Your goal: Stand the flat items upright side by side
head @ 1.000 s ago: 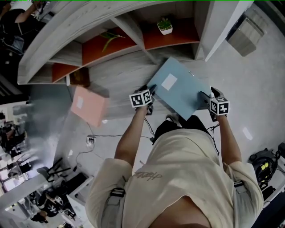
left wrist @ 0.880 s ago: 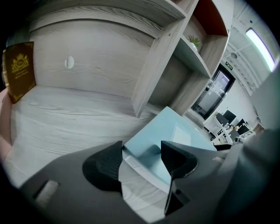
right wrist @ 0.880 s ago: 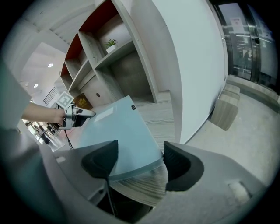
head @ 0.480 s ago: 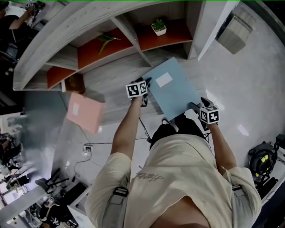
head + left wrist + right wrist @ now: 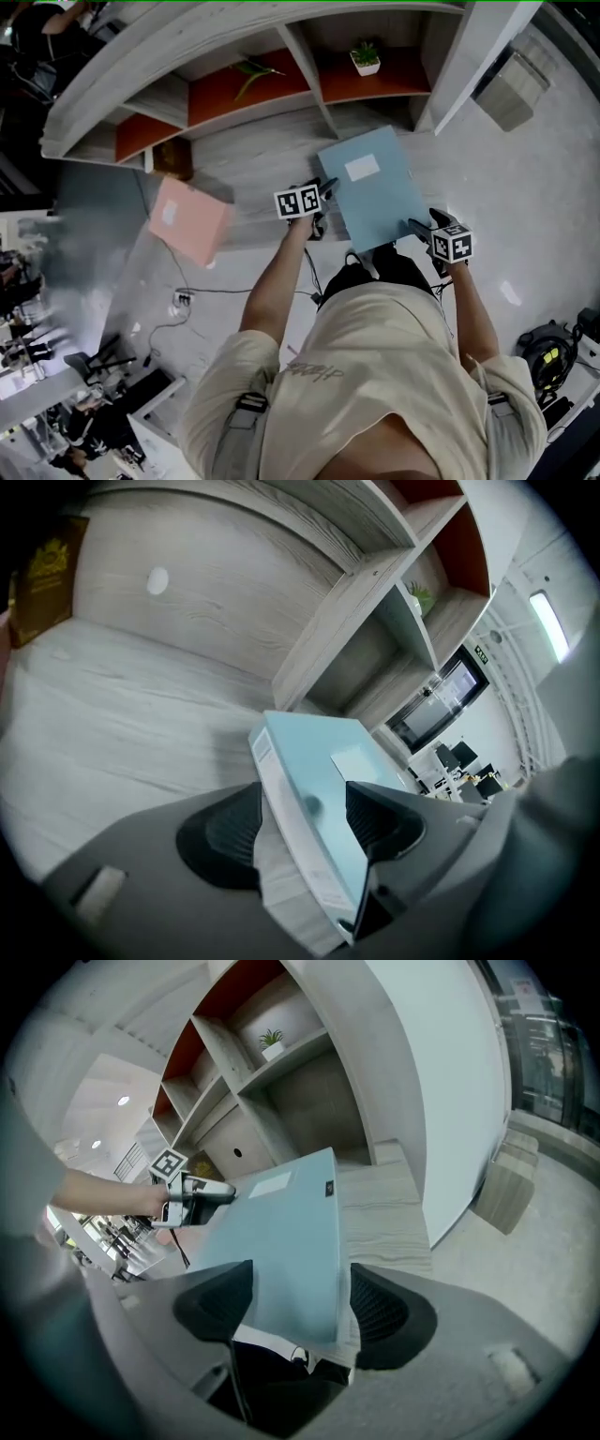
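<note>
Blue folder [image 5: 375, 197] held tilted before the shelf unit [image 5: 187, 42]: left gripper [image 5: 302, 817] pinches its edge, jaws just eased wider; right gripper [image 5: 300, 1307] clamps its near corner.

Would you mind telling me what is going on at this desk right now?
A person holds a blue file folder tilted over the wooden desk. The left hand-held gripper clamps its spine edge, jaws having just opened slightly; the right hand-held gripper clamps its near edge. A pink folder lies on the desk to the left.
</note>
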`<state>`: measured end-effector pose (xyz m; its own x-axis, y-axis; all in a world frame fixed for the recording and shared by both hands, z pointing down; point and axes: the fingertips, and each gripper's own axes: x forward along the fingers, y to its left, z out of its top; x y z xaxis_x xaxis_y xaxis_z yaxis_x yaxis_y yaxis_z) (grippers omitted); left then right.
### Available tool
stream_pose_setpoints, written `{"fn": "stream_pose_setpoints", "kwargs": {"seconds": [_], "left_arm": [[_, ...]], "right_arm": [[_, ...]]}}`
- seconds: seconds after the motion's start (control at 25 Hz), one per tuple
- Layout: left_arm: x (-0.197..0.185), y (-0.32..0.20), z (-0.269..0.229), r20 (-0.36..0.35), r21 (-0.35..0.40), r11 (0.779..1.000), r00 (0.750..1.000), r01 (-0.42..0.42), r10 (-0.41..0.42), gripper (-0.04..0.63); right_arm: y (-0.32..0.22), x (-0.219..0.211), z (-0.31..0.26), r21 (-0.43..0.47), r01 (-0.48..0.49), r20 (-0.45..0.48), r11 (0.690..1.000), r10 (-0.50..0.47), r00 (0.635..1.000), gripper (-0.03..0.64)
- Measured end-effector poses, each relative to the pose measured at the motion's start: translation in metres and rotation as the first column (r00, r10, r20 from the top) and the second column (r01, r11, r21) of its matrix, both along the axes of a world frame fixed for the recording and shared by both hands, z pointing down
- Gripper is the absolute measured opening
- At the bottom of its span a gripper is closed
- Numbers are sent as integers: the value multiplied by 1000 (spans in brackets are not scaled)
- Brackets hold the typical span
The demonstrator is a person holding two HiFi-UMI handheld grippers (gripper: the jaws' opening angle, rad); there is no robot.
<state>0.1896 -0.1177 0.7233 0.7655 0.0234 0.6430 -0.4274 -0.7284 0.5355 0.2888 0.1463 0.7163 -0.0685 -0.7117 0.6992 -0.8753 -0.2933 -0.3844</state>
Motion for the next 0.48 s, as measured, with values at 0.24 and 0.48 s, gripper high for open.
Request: {"fn": "stream_pose_setpoints", "kwargs": {"seconds": [0.24,0.48], "left_arm": [[-19,35,16,13,-92,996,1000,18,-17,304],[-8,45,20,18,-130,991,1000,23,-21,304]], "right_arm": [[-43,38,-10,20,97,-27,995,-96,995,319],[-88,63,-3,1,183,31,983,-183,983,324]]}}
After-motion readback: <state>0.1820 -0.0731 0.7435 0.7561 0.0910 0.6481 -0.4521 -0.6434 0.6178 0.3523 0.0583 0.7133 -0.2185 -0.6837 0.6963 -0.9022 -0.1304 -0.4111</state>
